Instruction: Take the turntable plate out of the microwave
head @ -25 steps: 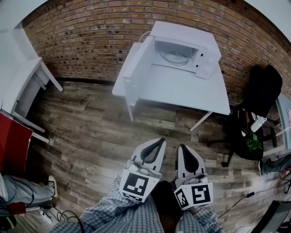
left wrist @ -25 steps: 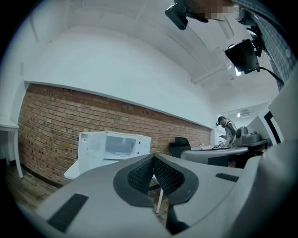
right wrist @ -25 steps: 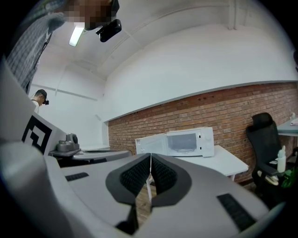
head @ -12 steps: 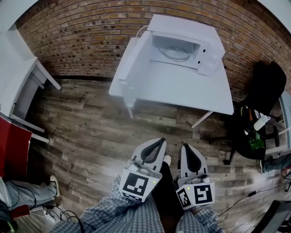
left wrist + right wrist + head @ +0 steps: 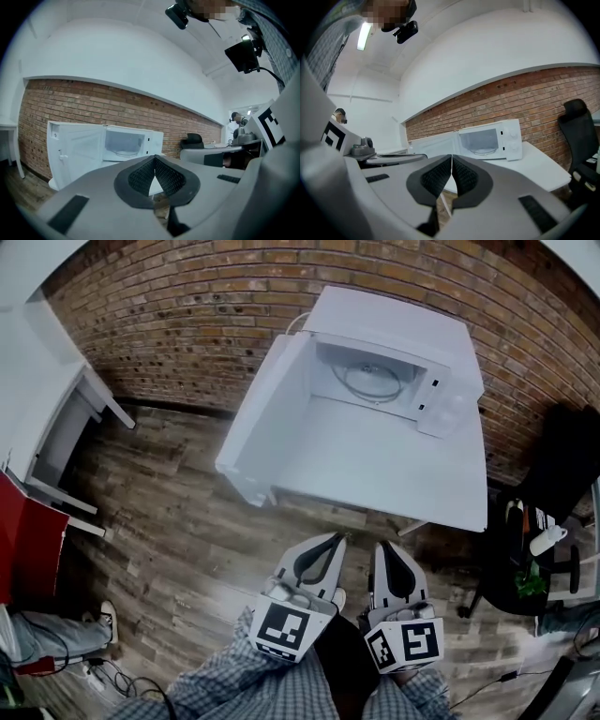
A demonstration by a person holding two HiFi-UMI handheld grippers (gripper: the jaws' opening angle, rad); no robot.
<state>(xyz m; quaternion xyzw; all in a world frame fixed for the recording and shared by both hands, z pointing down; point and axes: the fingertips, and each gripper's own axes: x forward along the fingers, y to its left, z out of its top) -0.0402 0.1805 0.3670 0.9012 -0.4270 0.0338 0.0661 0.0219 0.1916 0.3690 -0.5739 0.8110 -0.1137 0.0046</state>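
Microwave (image 5: pixel 398 343) open on white table (image 5: pixel 375 474), turntable plate (image 5: pixel 373 381) seemingly inside

Microwave (image 5: pixel 394 317) mouth open, door (image 5: pixel 267 423) swung aside

Brick, wood, white finishes
Wall (image 5: pixel 187 306) of rough red brick; floor (image 5: pixel 169 512) of matt, grainy wood planks; microwave (image 5: pixel 394 320) and tabletop (image 5: pixel 375 460) smooth white; turntable plate (image 5: pixel 371 382) clear glass.

The microwave (image 5: pixel 394 343) stands on the table (image 5: pixel 375 465), brick wall (image 5: pixel 187 324) behind; the turntable plate (image 5: pixel 373 381) lies inside; a chair (image 5: pixel 567 451) stands to the right.
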